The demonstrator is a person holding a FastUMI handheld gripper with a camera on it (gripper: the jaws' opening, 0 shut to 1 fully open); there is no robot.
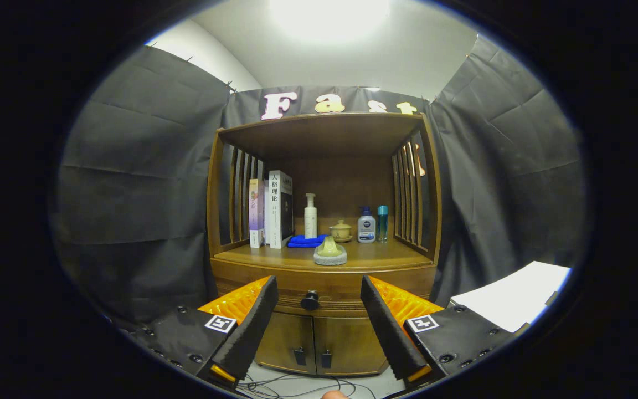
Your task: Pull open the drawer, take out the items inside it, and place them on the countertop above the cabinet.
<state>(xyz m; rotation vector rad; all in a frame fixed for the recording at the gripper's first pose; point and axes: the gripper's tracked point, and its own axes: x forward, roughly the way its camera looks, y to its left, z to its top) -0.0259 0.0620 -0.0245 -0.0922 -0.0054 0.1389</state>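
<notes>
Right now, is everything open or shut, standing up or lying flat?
Drawer: shut, its knob between the fingers, beyond them.
Cabinet doors: shut.
Gripper: open, holding nothing.
Books: upright.
Pump bottle: upright.
Blue cloth: folded, lying flat.
Small lidded pot: lid on.

Wooden drawer shut, round dark knob centered, just beneath the countertop, above two doors.

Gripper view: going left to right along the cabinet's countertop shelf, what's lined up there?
Books → blue cloth → white pump bottle → small lidded pot → white-and-blue pump bottle → teal bottle. The gripper is open, with the drawer knob between its fingers.
</notes>
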